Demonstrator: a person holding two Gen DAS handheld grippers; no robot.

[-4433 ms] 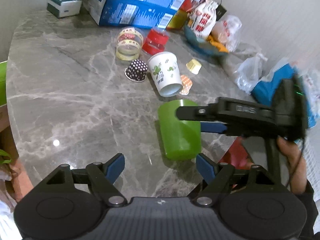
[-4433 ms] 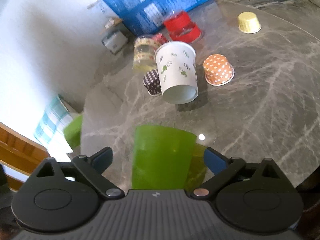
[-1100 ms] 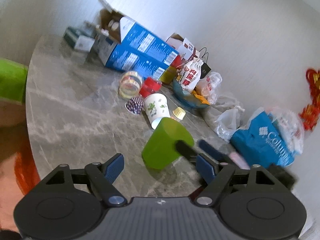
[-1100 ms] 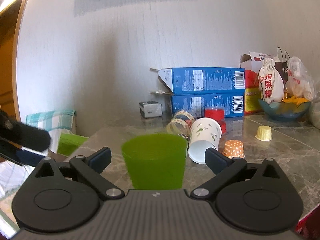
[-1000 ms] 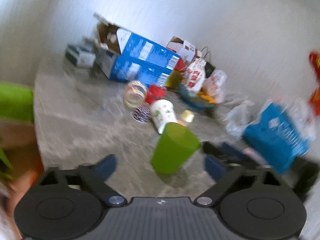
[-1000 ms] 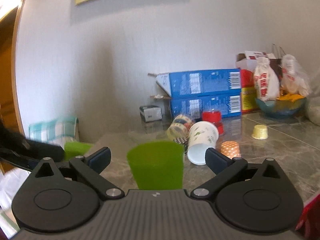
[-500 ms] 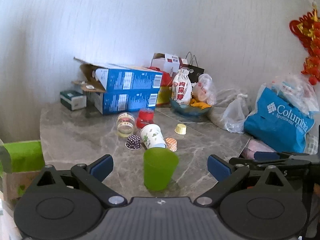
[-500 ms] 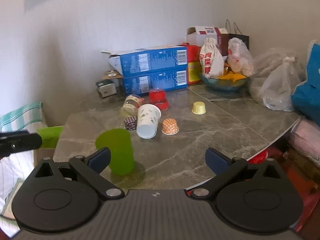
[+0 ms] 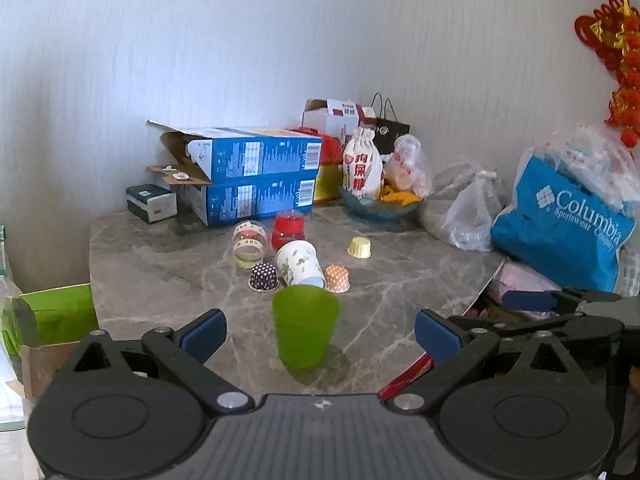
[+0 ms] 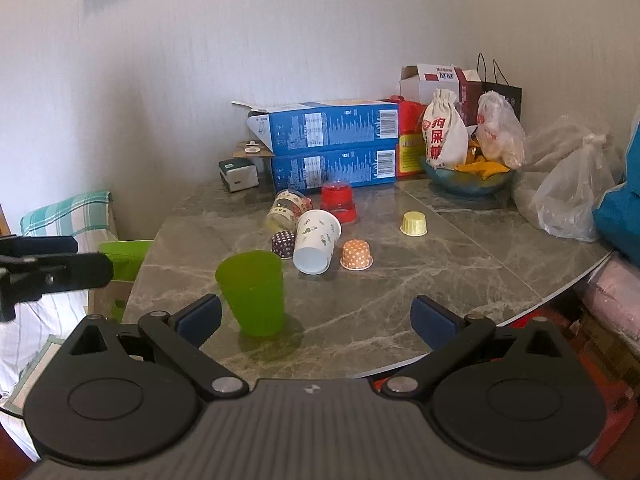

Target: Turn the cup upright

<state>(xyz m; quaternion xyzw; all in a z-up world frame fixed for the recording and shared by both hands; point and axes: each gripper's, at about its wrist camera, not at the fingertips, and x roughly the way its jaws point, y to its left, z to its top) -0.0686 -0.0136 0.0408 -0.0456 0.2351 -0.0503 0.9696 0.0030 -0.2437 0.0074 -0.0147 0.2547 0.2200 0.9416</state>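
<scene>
Black gripper [image 9: 320,334], blue fingertips [image 9: 204,330]

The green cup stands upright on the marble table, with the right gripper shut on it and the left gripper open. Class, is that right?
Not quite: the right gripper is open and clear of the green cup, as the right wrist view shows. The cup stands upright on the marble table; the left gripper is open.

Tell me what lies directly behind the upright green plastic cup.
Behind the upright green plastic cup lies a white paper cup with green prints on its side, flanked by dotted purple and orange cupcake liners. Cup interior: not visible.
</scene>
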